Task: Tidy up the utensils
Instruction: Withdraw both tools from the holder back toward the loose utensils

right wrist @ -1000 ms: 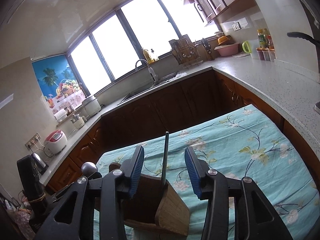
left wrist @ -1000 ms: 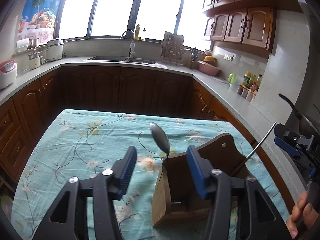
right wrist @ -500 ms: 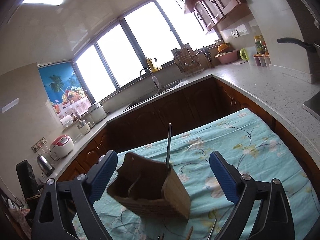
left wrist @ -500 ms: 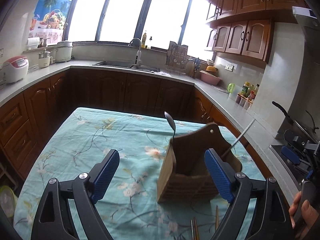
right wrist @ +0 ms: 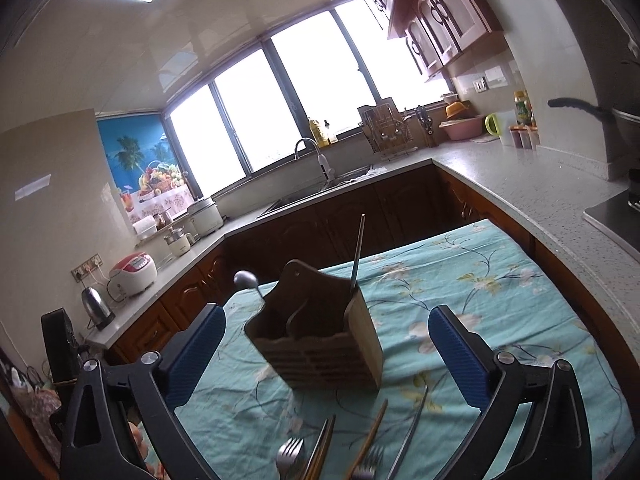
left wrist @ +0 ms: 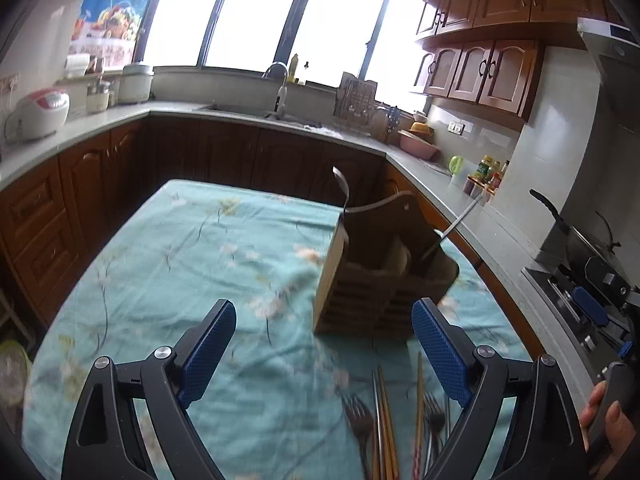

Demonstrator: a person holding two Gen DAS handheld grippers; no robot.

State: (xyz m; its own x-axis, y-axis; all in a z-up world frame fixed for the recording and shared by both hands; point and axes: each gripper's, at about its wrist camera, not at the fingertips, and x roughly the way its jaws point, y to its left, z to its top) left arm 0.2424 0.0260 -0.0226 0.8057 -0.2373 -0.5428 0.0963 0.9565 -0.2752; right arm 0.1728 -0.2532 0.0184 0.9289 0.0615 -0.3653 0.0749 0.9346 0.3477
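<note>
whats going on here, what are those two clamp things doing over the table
A person holds a two-finger gripper in each hand and is sorting cutlery. Both the left gripper and the right gripper are open and empty. The wooden utensil holder stands on the floral tablecloth with a spoon and a long metal utensil in it. Forks and chopsticks lie loose in front.

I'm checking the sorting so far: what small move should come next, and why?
Probably lower the right gripper onto a fork. Both grippers are open and empty, the wooden caddy already holds a spoon and another utensil, while forks and chopsticks lie loose on the tablecloth.
</note>
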